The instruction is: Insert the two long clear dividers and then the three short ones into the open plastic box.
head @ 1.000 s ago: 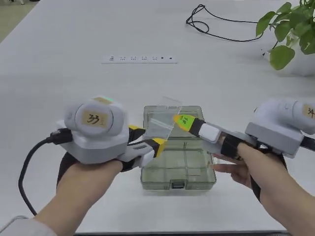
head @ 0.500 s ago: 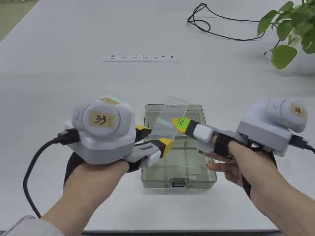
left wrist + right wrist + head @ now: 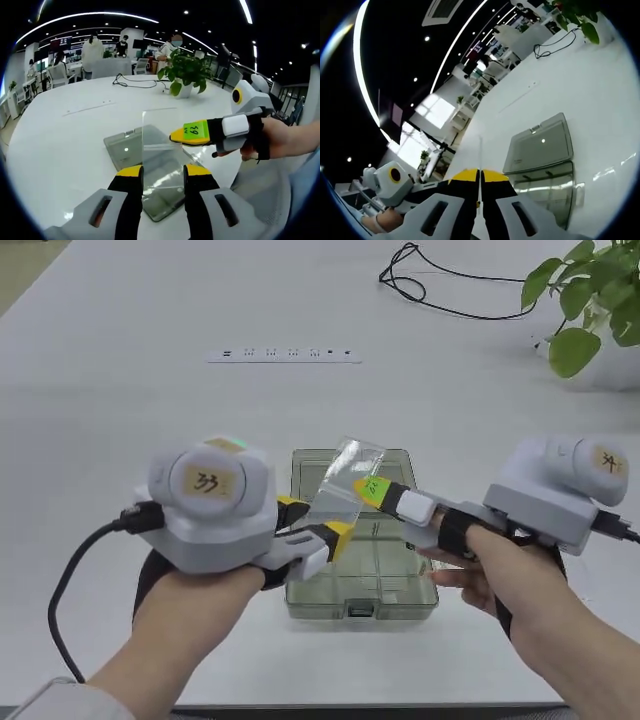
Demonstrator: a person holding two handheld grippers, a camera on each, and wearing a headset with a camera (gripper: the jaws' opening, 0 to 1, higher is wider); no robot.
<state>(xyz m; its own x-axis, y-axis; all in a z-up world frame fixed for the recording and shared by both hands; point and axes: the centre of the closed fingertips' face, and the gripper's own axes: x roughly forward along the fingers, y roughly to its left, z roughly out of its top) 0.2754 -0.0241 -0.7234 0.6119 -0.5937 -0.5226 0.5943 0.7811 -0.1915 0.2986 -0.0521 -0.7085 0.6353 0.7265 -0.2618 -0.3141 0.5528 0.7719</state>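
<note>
We see a clear divider point(image 3: 345, 480) held in the air above the open plastic box point(image 3: 400, 592), slanting from 1 o'clock down to 7 o'clock. Compared with half a second ago it has tipped steeper, and its lower end sits nearer the left gripper point(image 3: 318, 520). The right gripper point(image 3: 365, 488) is clamped on the sheet. Its own view shows the divider edge-on, a thin line pinched between closed jaws. The left gripper view shows the sheet's flat face instead, standing between that gripper's spread jaws; we cannot tell whether they touch its edges. The sheet blends into the box behind it, so we cannot judge whether it is a long or a short one. The box lid point(image 3: 305, 465) lies open at 12 o'clock, with a power strip point(image 3: 285, 356) beyond it and a potted plant point(image 3: 585, 300) at 2 o'clock.
</note>
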